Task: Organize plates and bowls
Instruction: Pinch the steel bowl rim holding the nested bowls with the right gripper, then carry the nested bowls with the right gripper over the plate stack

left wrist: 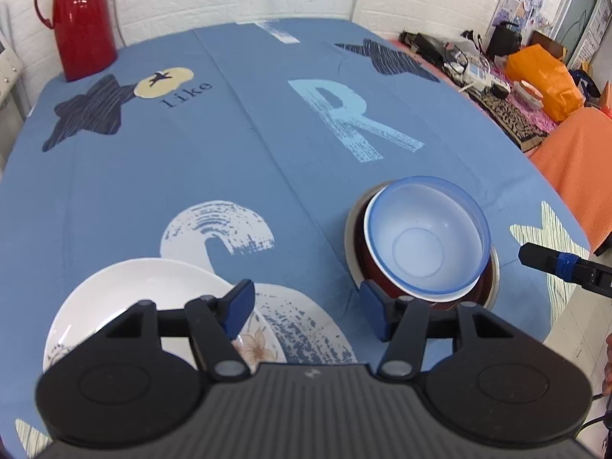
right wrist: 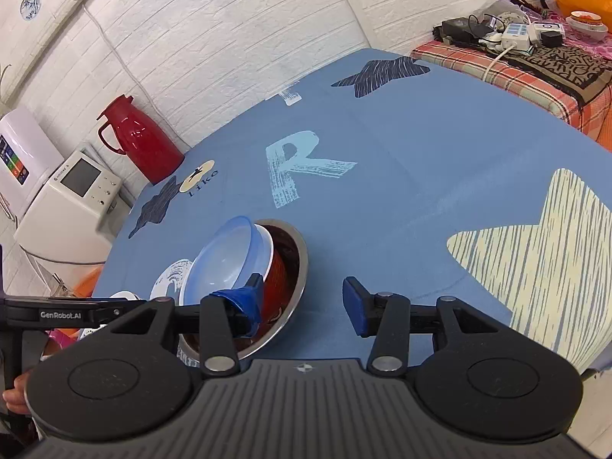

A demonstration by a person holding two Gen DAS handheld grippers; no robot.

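On steel bowl point(right wrist: 296, 267), blue-rimmed bowl point(right wrist: 229, 256) tilts leftward (nested).

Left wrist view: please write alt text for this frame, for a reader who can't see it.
The open left tongs hover over a blue printed tablecloth, holding nothing. To their right sits a bowl stack, a pale blue bowl in a red one inside a steel one; a white plate lies lower left and a red thermos stands far left.

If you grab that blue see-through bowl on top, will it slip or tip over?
The translucent blue plastic bowl probably is light and slightly bendy. It sits tilted in the red bowl inside the metal bowl, so a nudge might rock it. Its glossy rim looks slippery.
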